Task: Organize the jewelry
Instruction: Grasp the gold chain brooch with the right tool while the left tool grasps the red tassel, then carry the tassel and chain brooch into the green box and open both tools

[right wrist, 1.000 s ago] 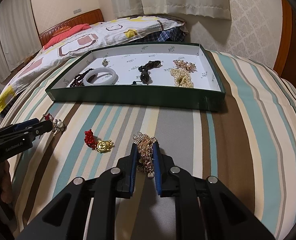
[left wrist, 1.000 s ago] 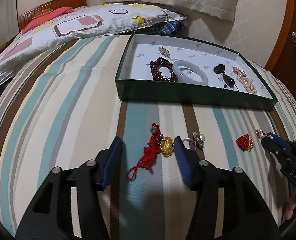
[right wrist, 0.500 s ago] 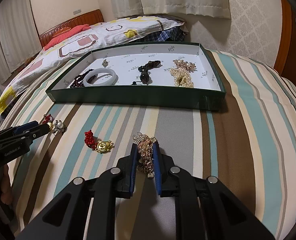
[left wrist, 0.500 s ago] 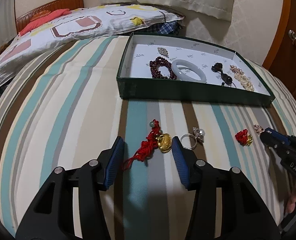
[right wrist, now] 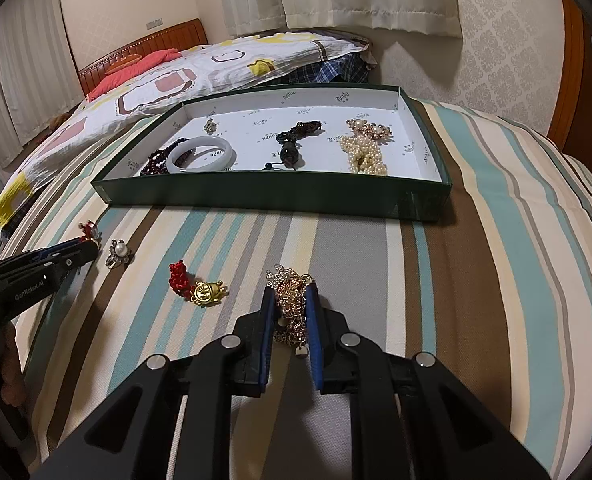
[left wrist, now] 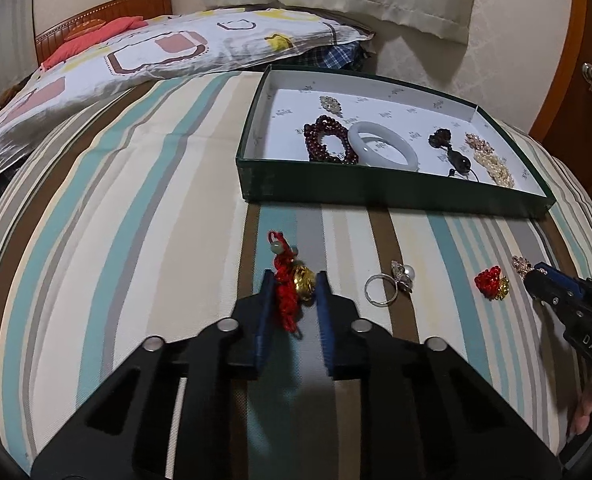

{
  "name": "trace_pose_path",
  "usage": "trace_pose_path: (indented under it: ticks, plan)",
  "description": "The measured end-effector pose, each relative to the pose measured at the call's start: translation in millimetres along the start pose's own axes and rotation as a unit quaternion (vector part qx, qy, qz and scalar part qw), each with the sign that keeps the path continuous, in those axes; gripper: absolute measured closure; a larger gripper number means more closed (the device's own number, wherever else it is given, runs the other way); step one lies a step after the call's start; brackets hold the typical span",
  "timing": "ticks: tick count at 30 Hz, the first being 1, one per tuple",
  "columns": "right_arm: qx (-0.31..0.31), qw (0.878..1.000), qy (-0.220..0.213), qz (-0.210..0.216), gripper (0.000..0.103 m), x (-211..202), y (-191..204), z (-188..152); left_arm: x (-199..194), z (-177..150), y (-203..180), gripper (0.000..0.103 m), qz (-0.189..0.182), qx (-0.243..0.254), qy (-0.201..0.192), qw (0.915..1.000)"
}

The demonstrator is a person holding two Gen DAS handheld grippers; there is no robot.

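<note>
My left gripper (left wrist: 295,285) has its blue pads closed around a red knotted cord with a gold charm (left wrist: 290,282) that lies on the striped bedspread. My right gripper (right wrist: 290,294) is shut on a rose-gold chain bundle (right wrist: 291,304), also resting on the bedspread. A pearl ring (left wrist: 392,283) and a small red-and-gold charm (left wrist: 491,282) lie between the two grippers; both also show in the right wrist view, the ring (right wrist: 118,255) and the charm (right wrist: 198,286). The green tray (right wrist: 256,197) behind holds a jade bangle (right wrist: 200,155), dark red beads, a black pendant and pearls.
A patterned quilt (left wrist: 136,52) and a red pillow lie behind the tray toward the headboard. A wooden cabinet (left wrist: 584,92) stands at the right. Curtains hang at the back wall. My right gripper shows at the left view's right edge (left wrist: 536,280).
My left gripper moved forward over the red cord charm and closed its jaws from wide open onto it. My right gripper stayed shut on the chain, barely moving.
</note>
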State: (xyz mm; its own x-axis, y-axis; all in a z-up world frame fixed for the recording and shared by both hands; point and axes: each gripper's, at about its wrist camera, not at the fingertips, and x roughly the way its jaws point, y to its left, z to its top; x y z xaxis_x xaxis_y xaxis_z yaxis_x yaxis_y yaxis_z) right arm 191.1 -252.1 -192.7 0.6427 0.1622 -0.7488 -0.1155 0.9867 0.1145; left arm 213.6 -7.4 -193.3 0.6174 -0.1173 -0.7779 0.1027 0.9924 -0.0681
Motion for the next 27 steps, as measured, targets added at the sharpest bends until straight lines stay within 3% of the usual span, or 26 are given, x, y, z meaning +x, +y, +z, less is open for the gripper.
trace_pose_path:
  ticks: [27]
  plan:
    - [0.001, 0.999, -0.045, 0.0, 0.091, -23, 2, 9, -25, 12, -2, 0.088, 0.006, -0.004, -0.048, 0.9988]
